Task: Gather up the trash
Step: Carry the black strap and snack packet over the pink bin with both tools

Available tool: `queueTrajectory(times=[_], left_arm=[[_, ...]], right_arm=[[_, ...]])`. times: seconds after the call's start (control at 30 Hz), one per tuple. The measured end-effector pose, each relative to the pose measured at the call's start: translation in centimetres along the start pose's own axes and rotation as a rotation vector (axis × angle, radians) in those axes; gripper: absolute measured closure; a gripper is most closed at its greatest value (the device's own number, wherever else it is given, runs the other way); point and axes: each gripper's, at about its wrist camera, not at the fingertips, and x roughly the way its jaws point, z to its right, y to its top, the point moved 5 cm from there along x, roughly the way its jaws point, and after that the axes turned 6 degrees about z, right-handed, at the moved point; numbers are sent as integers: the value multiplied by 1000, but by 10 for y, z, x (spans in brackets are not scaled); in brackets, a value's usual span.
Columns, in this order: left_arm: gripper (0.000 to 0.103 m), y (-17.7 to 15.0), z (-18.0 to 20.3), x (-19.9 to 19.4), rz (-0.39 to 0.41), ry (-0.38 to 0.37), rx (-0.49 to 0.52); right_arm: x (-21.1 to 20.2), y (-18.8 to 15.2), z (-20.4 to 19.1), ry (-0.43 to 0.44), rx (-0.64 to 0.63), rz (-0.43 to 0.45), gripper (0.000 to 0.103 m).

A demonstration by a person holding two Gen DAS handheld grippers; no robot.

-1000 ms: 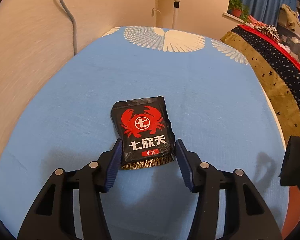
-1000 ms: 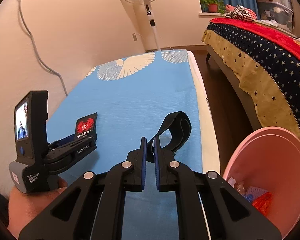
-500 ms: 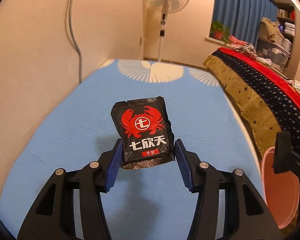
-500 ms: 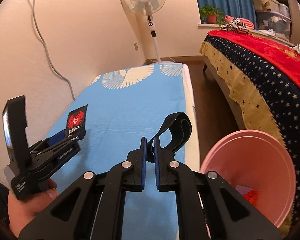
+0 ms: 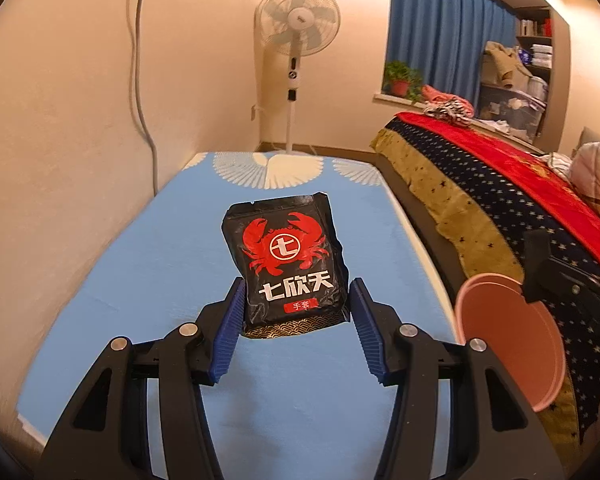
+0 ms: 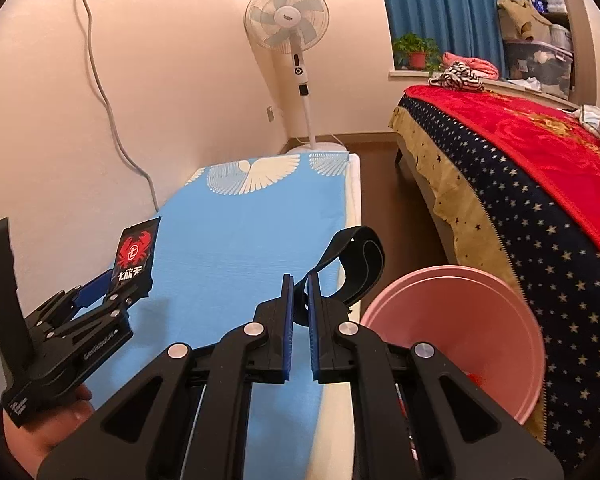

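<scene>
Crab packet lifted off the blue mattress

The left gripper (image 5: 295,312) pinches the black crab packet (image 5: 285,260) at its lower edge; since a second ago it has risen clear of the mattress (image 5: 171,264). The packet stands upright, long axis vertical, print facing the camera. The right gripper (image 6: 297,300), pressed nearly together, clamps the pink bin's (image 6: 480,320) black strap (image 6: 360,256).

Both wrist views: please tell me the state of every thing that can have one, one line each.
left gripper: shut on the black crab packet.
black crab packet: sealed, lifted off the blue mattress.
right gripper: shut on the black strap.
pink basin: tilted, some trash inside.
standing fan: blades look still.
</scene>
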Motion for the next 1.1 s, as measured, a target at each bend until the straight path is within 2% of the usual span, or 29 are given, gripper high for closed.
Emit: queueTrajectory(times=[0.3, 0.47, 1.1], left_arm=[[51, -5, 20, -40, 36, -52, 12], [51, -8, 31, -51, 49, -89, 26], [51, -20, 54, -49, 35, -134, 54]], right_arm=[[-33, -1, 6, 0, -10, 25, 96], [-48, 0, 22, -16, 12, 46, 96], [-58, -9, 56, -49, 35, 50, 96]])
